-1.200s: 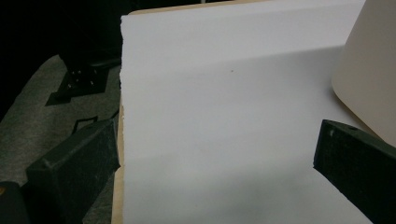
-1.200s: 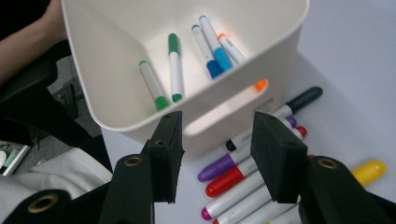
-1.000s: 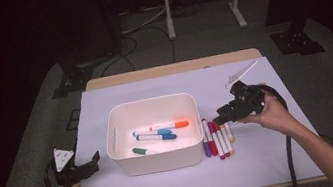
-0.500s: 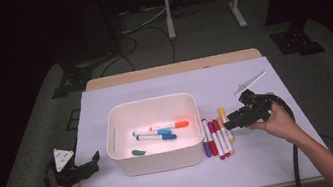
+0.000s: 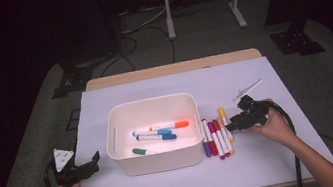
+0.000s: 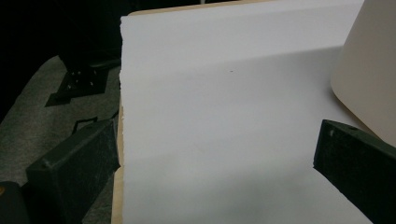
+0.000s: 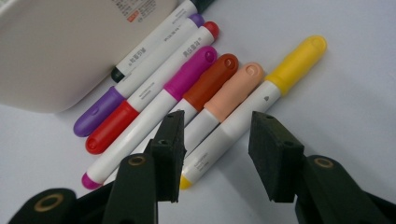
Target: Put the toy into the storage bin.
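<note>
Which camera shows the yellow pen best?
The right gripper view: the yellow pen lies big and sharp between the open right tongs. The high view shows it tiny beside the box.

White bin [image 5: 157, 158] on a white counter [image 5: 266, 158]. Beside it, markers capped yellow [image 7: 296, 58], peach [image 7: 236, 91], brown [image 7: 210, 81], magenta [image 7: 189, 72], red [image 7: 112, 126], purple [image 7: 95, 112]. In the bin: orange [image 5: 169, 125], blue [image 5: 153, 137], green [image 5: 141, 151]. Black claws [image 7: 215, 151].

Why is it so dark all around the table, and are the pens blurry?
High view: light falls on the white table, the room behind stays dark. Right gripper view: pens sharp, the right gripper slightly soft. Left gripper view: bin blurry, its shadow soft.
</note>
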A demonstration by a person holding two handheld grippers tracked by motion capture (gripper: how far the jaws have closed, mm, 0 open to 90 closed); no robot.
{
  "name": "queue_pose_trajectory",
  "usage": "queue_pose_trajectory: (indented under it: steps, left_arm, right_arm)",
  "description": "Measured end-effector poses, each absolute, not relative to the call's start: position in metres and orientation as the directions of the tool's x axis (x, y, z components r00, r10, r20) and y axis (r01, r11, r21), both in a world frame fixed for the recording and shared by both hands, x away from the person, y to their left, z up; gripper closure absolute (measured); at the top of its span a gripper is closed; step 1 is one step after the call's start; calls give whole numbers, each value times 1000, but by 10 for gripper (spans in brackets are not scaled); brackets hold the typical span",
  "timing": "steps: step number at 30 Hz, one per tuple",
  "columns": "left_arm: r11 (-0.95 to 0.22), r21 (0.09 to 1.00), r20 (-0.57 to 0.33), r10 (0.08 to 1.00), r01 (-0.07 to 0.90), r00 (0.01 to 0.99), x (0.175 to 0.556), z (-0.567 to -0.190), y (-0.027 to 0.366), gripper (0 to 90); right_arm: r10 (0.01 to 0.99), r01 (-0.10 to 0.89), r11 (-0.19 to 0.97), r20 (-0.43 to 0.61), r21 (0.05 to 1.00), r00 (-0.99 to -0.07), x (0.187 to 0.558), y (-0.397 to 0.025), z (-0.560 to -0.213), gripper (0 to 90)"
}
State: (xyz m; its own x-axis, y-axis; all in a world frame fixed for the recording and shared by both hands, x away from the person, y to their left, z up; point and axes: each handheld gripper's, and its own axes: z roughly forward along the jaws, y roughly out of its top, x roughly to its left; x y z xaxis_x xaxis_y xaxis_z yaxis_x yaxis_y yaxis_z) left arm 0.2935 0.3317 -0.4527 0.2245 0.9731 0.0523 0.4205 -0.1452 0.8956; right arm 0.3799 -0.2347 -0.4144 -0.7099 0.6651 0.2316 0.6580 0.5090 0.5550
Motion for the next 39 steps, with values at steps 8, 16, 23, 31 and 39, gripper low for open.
queue_pose_trajectory:
  steps: [8, 16, 23, 31, 39]
  left_arm:
    - [-144, 896, 51, 973, 421, 224, 294, -453, 332, 0]
    - [-143, 896, 50, 973, 420, 225, 293, -453, 332, 0]
    - [-147, 897, 56, 973, 417, 224, 293, -453, 332, 0]
    - [-145, 896, 54, 974, 419, 221, 293, -453, 332, 0]
    - [-143, 897, 52, 974, 419, 222, 293, -453, 332, 0]
  right_arm:
    - [703, 675, 480, 214, 561, -678, 387, -231, -425, 557]
    - [735, 682, 482, 170, 550, -657, 391, -228, -433, 573]
    - [761, 684, 483, 125, 546, -637, 388, -234, -433, 601]
    - [796, 703, 477, 79, 527, -600, 384, -246, -436, 685]
    - [809, 710, 476, 58, 519, -585, 382, -251, -435, 754]
